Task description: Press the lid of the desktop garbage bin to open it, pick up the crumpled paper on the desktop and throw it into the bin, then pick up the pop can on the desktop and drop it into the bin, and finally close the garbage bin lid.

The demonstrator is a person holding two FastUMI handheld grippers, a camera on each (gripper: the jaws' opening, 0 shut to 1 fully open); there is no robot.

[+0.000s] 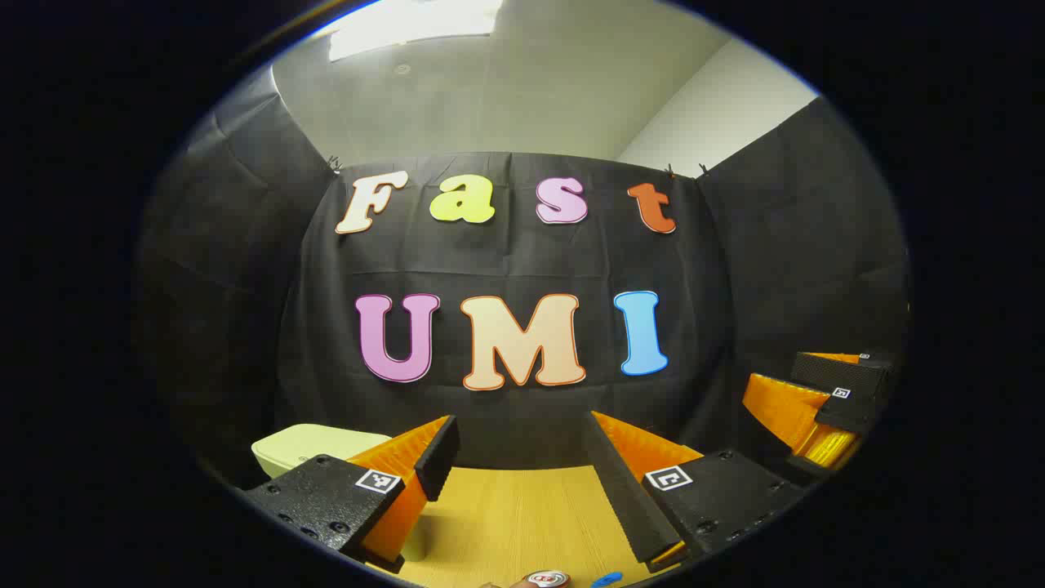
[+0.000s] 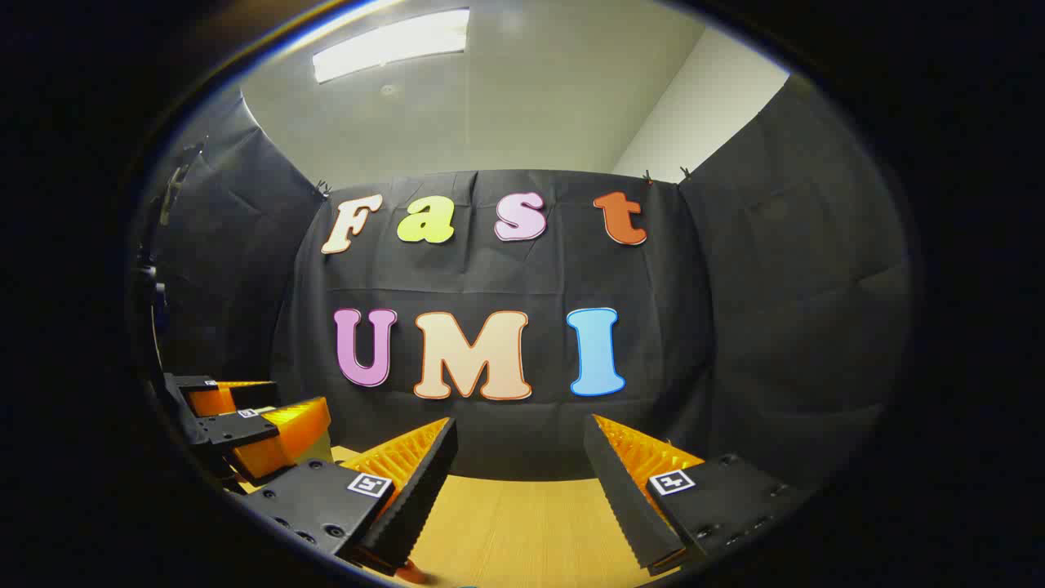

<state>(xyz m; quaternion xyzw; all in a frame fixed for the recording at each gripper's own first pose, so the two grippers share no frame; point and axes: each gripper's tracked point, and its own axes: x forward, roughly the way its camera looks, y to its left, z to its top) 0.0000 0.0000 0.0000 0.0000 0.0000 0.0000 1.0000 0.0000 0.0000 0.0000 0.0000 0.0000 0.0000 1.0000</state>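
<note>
In the left gripper view my left gripper [image 1: 522, 457] stands open above the wooden desktop [image 1: 506, 514], nothing between its fingers. The pale garbage bin [image 1: 314, 447] sits at the lower left, partly hidden behind the left finger, its lid down. The top of the pop can [image 1: 545, 579] peeks in at the bottom edge, below the gripper. The right gripper [image 1: 824, 408] shows at the far right. In the right gripper view my right gripper [image 2: 518, 457] is open and empty over the desktop [image 2: 522, 523], with the left gripper [image 2: 245, 420] at the far left.
Black cloth walls close the booth at the back and on both sides. A small blue object [image 1: 606, 581] lies beside the can at the bottom edge. A small red-orange bit [image 2: 412, 574] shows at the bottom of the right gripper view.
</note>
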